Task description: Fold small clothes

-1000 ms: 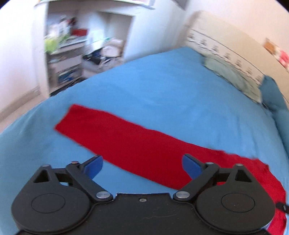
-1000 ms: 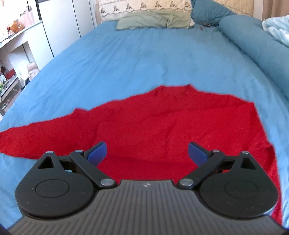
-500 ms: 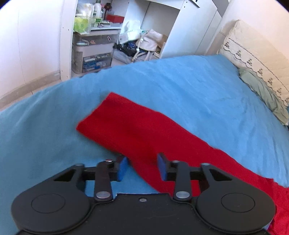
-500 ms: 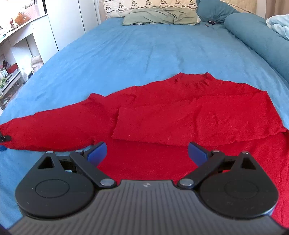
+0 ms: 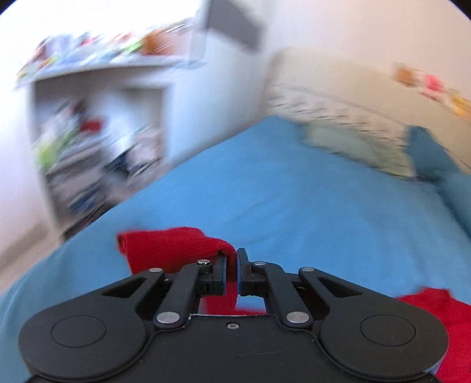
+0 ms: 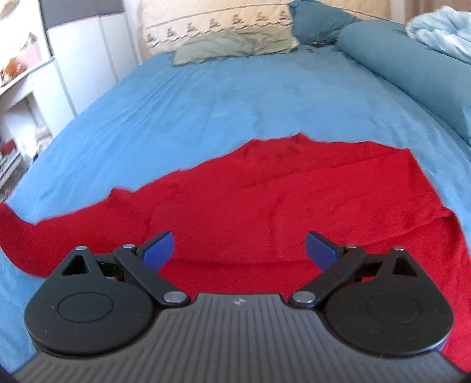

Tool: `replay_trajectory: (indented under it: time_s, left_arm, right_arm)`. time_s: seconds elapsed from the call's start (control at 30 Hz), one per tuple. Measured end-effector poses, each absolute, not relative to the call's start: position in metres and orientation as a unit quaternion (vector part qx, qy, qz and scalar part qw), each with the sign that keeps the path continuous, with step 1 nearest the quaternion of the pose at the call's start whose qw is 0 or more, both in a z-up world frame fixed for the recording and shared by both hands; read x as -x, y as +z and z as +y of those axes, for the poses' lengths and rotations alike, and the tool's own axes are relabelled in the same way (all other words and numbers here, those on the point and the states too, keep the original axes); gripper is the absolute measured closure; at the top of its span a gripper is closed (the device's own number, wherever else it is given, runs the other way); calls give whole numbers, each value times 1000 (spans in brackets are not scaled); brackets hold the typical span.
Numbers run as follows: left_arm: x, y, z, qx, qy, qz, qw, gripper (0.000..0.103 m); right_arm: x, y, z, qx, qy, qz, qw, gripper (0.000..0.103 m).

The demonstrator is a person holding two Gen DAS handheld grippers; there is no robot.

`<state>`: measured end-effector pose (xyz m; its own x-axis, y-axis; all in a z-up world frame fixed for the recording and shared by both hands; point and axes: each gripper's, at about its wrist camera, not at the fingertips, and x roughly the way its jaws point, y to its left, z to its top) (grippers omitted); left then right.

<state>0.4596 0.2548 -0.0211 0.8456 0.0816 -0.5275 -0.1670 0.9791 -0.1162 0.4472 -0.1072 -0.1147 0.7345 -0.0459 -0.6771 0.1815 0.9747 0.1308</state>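
The red garment [image 6: 294, 200] lies spread on the blue bed sheet [image 6: 206, 97], which serves as the landmark for all positions below. In the right wrist view the garment body covers the near part of the sheet, with its right sleeve folded across the front so that a diagonal edge runs over the fabric; the neckline points toward the far end of the sheet, where a green pillow [image 6: 229, 45] rests against a cream embroidered pillow [image 6: 217, 20]. A rolled teal duvet [image 6: 412, 64] lies along the right side of the sheet. The garment's left sleeve [image 6: 17, 229] extends toward the left edge of the sheet and curves upward at its end. The right gripper [image 6: 239, 249] hangs over the near part of the garment with its blue fingers [image 6: 157, 246] spread wide apart and nothing between them. The left gripper [image 5: 232, 271] is closed on the sleeve end [image 5: 170, 247], with red fabric pinched between the near-touching pads and bunched to the left of them, raised above the sheet [image 5: 294, 200]. The left wrist view is motion-blurred; a white shelf unit [image 5: 97, 132] stands beyond the left edge of the sheet, its contents not identifiable.
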Motion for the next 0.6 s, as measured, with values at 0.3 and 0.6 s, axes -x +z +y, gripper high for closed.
replay_trajectory:
  time_s: [0.3,0.6]
  left_arm:
    - [-477,1,2,13,-135,254,958,97]
    - [-466,-148,-157,-22,-170,425,888,96]
  right_arm:
    - [-435,-85,-243,-109,-107,324,934,0]
    - [-428,-115,-360,-109,-96,361,921,0]
